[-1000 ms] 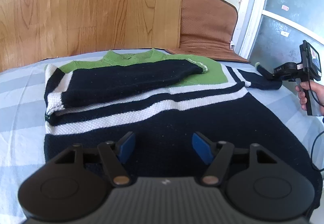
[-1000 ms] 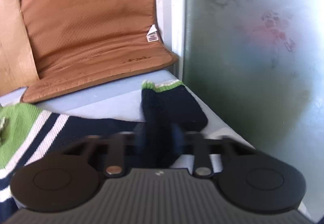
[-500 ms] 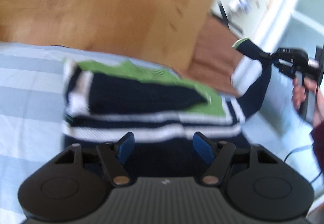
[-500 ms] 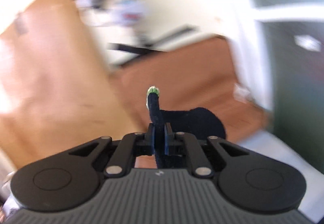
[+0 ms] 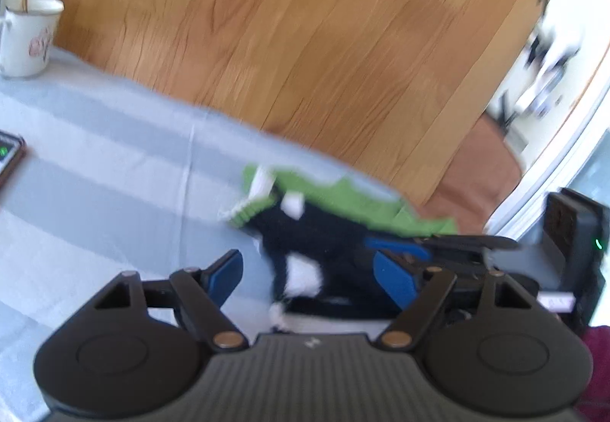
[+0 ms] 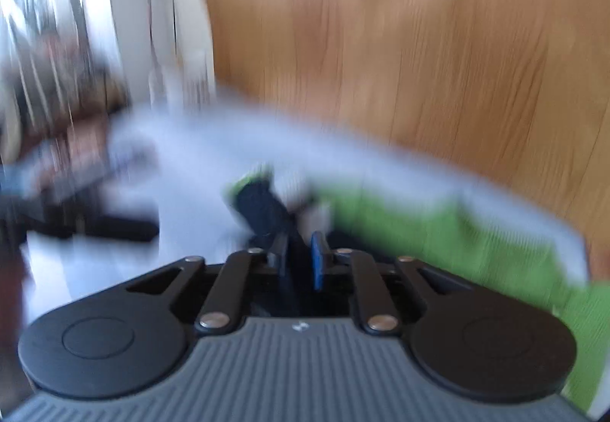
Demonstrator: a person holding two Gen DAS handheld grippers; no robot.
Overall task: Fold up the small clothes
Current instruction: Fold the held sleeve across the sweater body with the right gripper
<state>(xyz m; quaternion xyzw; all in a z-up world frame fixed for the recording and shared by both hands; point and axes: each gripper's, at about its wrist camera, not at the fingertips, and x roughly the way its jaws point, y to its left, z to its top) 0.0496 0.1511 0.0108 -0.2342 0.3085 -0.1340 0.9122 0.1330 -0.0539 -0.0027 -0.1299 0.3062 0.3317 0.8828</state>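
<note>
since a second ago the right tool (image 6: pixel 301 262), clamped on the sweater's sleeve (image 6: pixel 263 208), has swung it from the far side across the sweater (image 5: pixel 328 231) at mid-frame, so the second sleeve fold looks nearly laid, while the left tool (image 5: pixel 309 275) stays apart, empty.

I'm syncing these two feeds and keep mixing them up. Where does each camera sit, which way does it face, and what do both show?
Left wrist: rides the open left hand-held gripper, facing the navy, green and white knitted sweater; the right hand-held gripper shows too.
Right wrist: rides the right hand-held gripper, closed on the sweater's navy sleeve, facing the wooden headboard.
Shared: sweater, headboard, blue striped sheet.
</note>
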